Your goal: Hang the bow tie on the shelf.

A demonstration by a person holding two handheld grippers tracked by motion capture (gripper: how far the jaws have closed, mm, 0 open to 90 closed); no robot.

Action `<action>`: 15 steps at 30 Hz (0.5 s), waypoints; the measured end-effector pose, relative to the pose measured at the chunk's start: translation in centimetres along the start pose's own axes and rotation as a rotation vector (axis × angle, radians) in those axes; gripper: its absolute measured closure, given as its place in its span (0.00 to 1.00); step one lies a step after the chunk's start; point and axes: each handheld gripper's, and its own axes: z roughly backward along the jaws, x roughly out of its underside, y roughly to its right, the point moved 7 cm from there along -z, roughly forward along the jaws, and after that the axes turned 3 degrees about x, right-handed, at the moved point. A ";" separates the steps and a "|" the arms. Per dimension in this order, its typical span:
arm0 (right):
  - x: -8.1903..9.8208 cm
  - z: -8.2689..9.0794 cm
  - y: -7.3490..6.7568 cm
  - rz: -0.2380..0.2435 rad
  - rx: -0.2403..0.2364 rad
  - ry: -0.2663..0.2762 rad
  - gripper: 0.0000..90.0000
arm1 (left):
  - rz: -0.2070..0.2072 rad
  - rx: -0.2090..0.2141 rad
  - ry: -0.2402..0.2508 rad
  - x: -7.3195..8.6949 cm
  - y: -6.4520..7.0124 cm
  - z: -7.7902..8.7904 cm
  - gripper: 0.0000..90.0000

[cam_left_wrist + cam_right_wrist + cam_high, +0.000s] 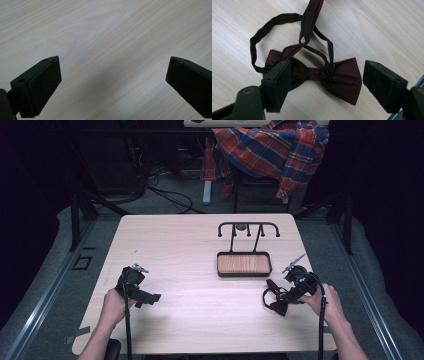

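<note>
Dark maroon bow tie (337,77) with thin strap (254,47), lying flat on the pale wood worktop (200,270).

Seen in the high view near the worktop's right edge (276,300), in front of a stand with a wooden tray base (244,264) and a black rail with hooks. Wings spread to either side of a pinched centre knot; strap looped loosely beside the bow, crossing over itself. Lies between the spread jaws of the right tool (327,85), with one wing partly hidden behind one jaw.
</note>
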 end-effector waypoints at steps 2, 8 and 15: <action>-0.1 -0.2 0.1 0.012 0.015 -0.011 0.35 | -0.004 -0.002 -0.001 0.0 0.1 0.0 0.00; -0.6 -1.4 0.0 0.023 0.018 0.000 0.43 | -0.011 0.001 -0.006 -0.1 0.1 -0.1 0.00; -1.3 -1.9 -0.5 0.081 0.018 -0.021 0.44 | -0.012 0.002 -0.007 -0.1 0.2 -0.1 0.00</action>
